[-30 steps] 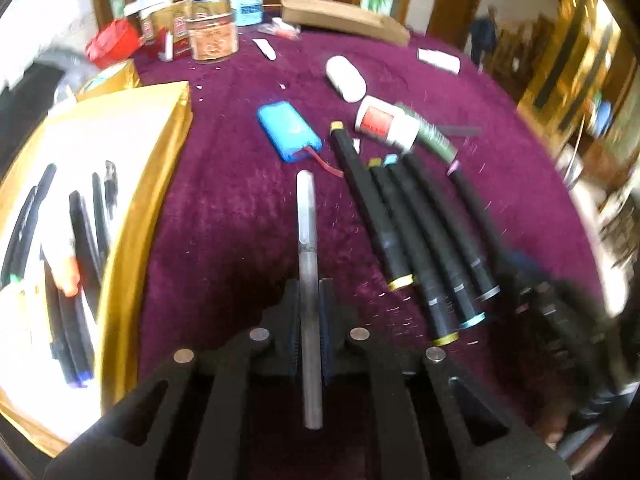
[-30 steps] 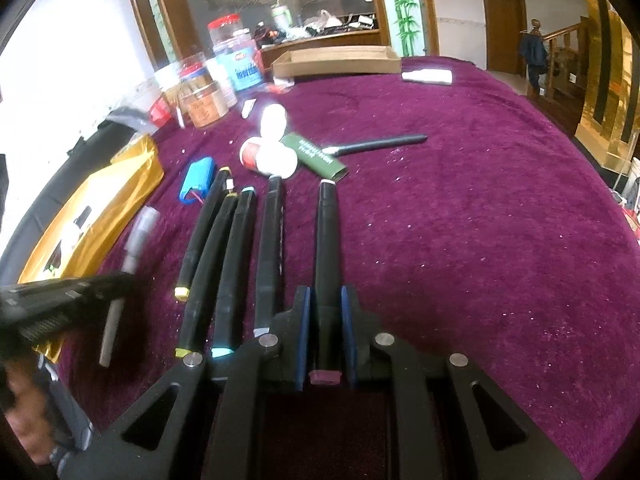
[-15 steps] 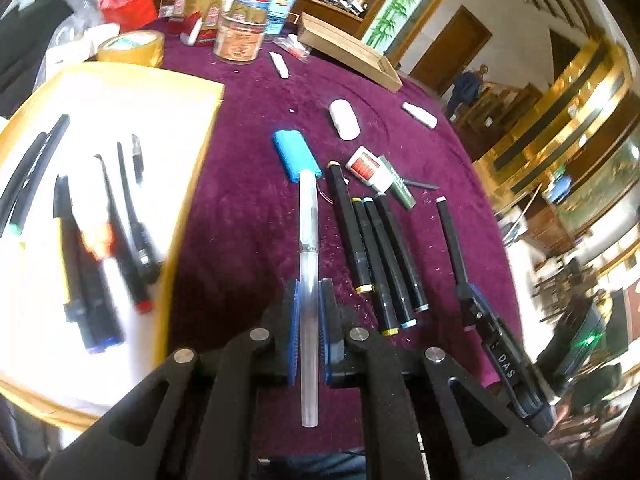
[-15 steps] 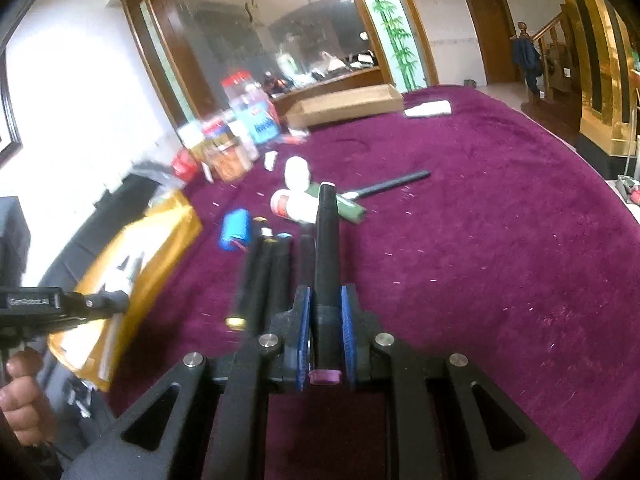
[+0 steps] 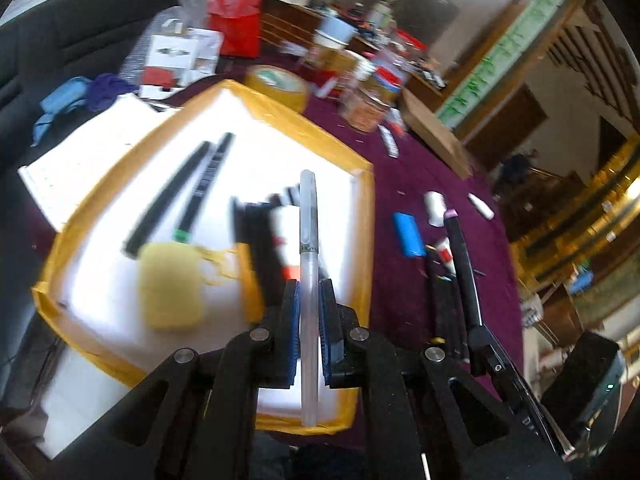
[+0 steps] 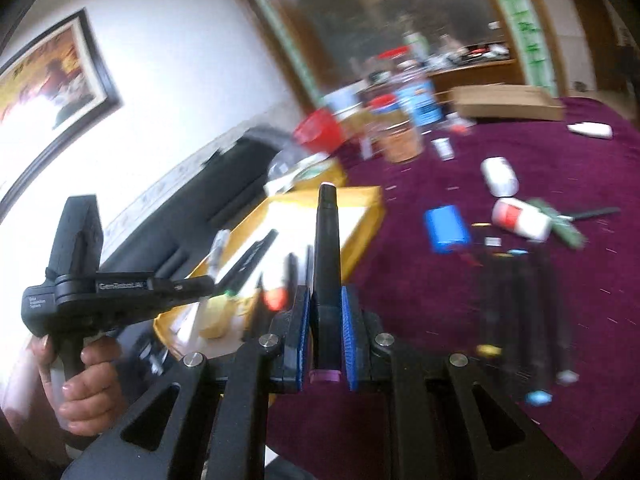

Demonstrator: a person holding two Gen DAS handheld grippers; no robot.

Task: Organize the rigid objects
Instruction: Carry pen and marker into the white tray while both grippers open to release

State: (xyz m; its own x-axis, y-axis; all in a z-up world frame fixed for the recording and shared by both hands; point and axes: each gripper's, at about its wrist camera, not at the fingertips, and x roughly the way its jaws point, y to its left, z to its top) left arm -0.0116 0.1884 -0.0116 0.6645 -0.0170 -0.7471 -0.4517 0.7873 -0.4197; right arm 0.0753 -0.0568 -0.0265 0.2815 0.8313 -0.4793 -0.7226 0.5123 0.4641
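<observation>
tray (image 5: 362, 240) already held several pens; i had left gripper (image 5: 310, 312) clamped on clear pen (image 5: 308, 220) above it; right gripper (image 6: 325, 320) clamped on black marker (image 6: 326, 240); four markers (image 6: 520, 312) left on cloth (image 6: 560, 200).

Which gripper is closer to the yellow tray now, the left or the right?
Left. The left gripper, holding the clear pen, is above the yellow tray. The right gripper, holding the black marker, is beside the tray, over the purple cloth.

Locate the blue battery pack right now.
The blue pack lies on the purple cloth just right of the yellow tray, in both views, between the tray and the white bottle.
</observation>
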